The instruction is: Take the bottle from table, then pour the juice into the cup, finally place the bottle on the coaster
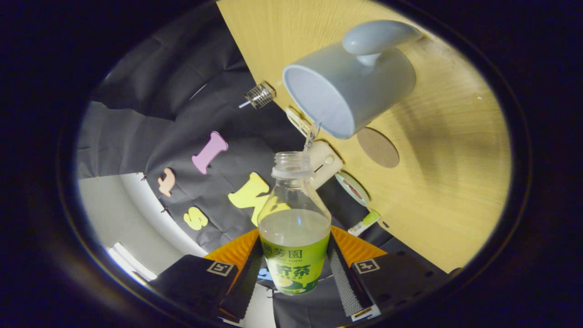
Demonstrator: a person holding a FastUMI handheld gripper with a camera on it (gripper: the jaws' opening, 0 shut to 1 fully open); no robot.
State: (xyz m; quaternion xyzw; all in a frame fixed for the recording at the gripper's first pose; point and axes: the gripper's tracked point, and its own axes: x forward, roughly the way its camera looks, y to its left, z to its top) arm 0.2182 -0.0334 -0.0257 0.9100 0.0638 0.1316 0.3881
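My gripper [294,269] is shut on a clear plastic bottle [294,223] with a green label, both fingers pressing its lower body. The bottle has no cap and is tilted hard with the whole view rolled over. Pale juice fills it to about the label's top. A thin stream [311,135] leaves the mouth toward the rim of a light blue cup [350,82], which stands on the wooden table [446,182] just beyond the bottle's mouth, handle away from me. A round brown coaster [378,147] lies flat on the table beside the cup.
Along the table's edge near the cup lie a small clear ribbed object [259,95], a cream-coloured device [324,161], a round tin [353,187] and a small green-and-white item [365,222]. The black cloth wall hangs behind the bottle.
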